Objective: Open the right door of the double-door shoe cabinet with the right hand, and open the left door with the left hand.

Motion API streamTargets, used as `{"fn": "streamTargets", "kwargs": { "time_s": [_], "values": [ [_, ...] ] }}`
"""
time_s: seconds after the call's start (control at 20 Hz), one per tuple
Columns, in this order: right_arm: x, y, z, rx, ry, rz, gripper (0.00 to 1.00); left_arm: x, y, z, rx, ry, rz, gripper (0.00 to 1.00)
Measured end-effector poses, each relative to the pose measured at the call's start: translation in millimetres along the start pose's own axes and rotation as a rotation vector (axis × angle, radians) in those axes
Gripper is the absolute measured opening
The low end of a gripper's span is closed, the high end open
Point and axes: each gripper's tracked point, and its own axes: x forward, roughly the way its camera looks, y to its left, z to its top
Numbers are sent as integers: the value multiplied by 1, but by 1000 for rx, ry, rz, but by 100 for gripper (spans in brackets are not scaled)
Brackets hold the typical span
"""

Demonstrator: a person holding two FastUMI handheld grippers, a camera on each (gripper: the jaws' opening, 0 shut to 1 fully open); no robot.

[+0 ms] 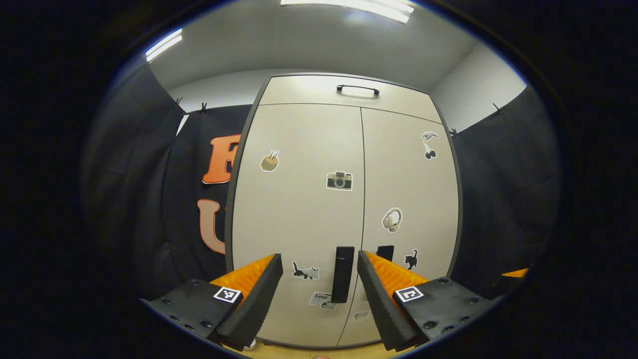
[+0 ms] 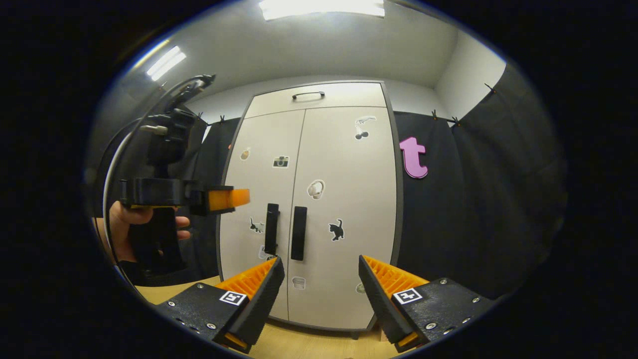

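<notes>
The pale shoe cabinet (image 1: 309, 149) stands straight ahead with both doors closed. In the left gripper view its left door handle (image 1: 343, 273), a dark vertical bar, sits between my fingers but farther off, and the right door handle (image 1: 385, 252) peeks out behind one finger. My left gripper (image 1: 319, 257) is open and holds nothing. In the right gripper view the right door handle (image 2: 298, 233) and left door handle (image 2: 271, 228) stand side by side, above and left of my open right gripper (image 2: 320, 260). The left gripper (image 2: 227, 198) hovers left of the cabinet, held by a hand (image 2: 124, 219).
A flap with a dark handle (image 1: 358, 89) tops the cabinet, and stickers dot both doors. Black cloth walls flank the cabinet on both sides. A wooden floor (image 2: 309, 341) runs under the cabinet's front. A corner of the other gripper (image 1: 516, 272) shows low on the right.
</notes>
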Motion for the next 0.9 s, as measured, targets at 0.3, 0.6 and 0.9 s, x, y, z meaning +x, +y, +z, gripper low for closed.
{"fn": "streamTargets", "kwargs": {
  "time_s": [0.3,0.6,0.9],
  "values": [
    [22,-14,-12,-14,26,-29,91,-20,7,-16,46,10,-7,96],
    [54,7,-21,4,25,6,91,-25,29,-51,82,63,20,95],
    [106,19,-38,53,31,30,91,-27,44,-97,120,158,23,98]
  ]
}}
